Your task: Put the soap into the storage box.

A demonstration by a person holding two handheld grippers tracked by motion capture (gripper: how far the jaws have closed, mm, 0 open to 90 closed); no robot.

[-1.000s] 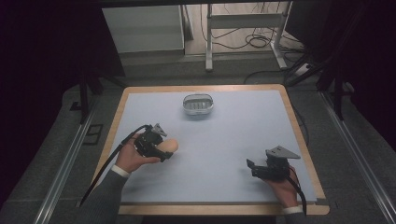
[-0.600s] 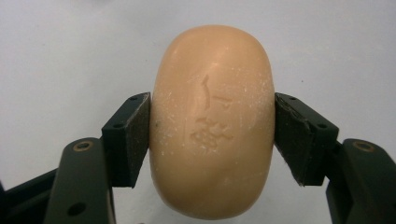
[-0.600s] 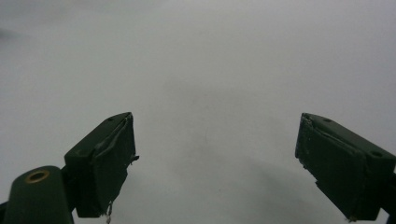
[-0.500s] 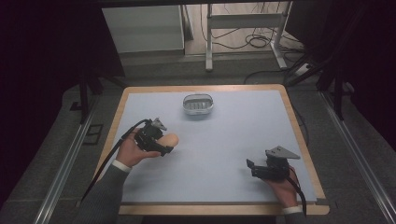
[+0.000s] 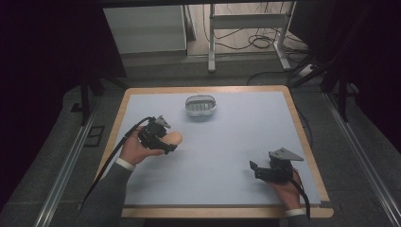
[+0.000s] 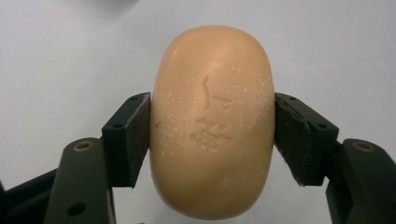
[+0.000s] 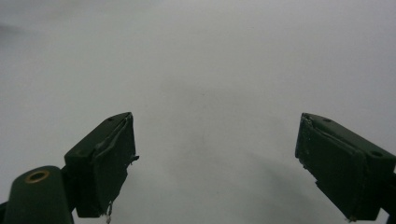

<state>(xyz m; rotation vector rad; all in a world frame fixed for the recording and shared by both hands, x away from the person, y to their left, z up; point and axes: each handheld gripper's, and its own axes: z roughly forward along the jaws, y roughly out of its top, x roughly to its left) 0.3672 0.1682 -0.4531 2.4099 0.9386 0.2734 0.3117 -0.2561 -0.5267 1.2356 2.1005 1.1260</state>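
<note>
We hold the soap [image 6: 212, 126] tight in our left gripper [image 5: 161, 140] at the table's left (right gripper [image 5: 256, 169] wide, holding nothing), and next we should carry it to the far dish [image 5: 200, 105].

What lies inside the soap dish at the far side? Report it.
The soap dish holds nothing that shows; its ribbed floor looks bare, though its near wall hides a strip. The soap is clamped in the left gripper, apart from it.
</note>
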